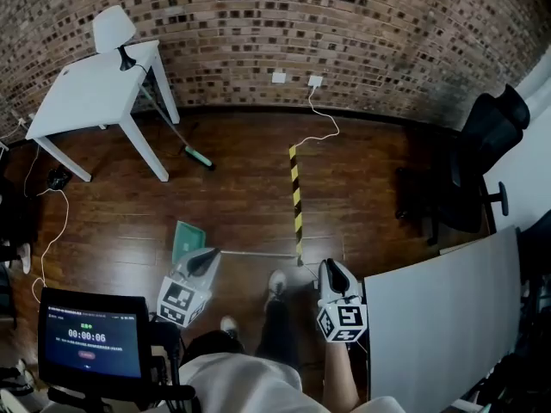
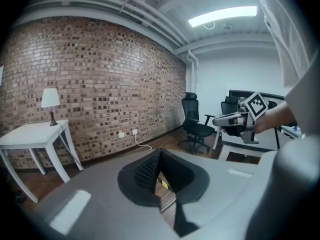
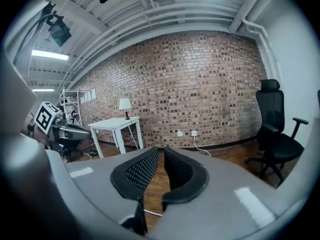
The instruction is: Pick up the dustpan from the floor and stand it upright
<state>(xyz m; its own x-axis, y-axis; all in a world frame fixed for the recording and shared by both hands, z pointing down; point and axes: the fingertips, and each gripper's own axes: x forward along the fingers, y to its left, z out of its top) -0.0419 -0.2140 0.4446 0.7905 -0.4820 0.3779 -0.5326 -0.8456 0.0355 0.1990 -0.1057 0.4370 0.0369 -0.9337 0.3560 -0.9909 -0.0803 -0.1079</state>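
Dark wooden floorboards run up to a brown brick wall, with a white table at the left and a black office chair at the right. Flat on the boards lies the green plastic dustpan, its thin pale handle stretched rightward as far as a yellow-and-black striped strip. The grey left gripper shows just beside the pan's near corner, pads meeting at the tips, holding nothing. The grey right gripper is near the handle's far end, jaws a narrow slit apart and empty
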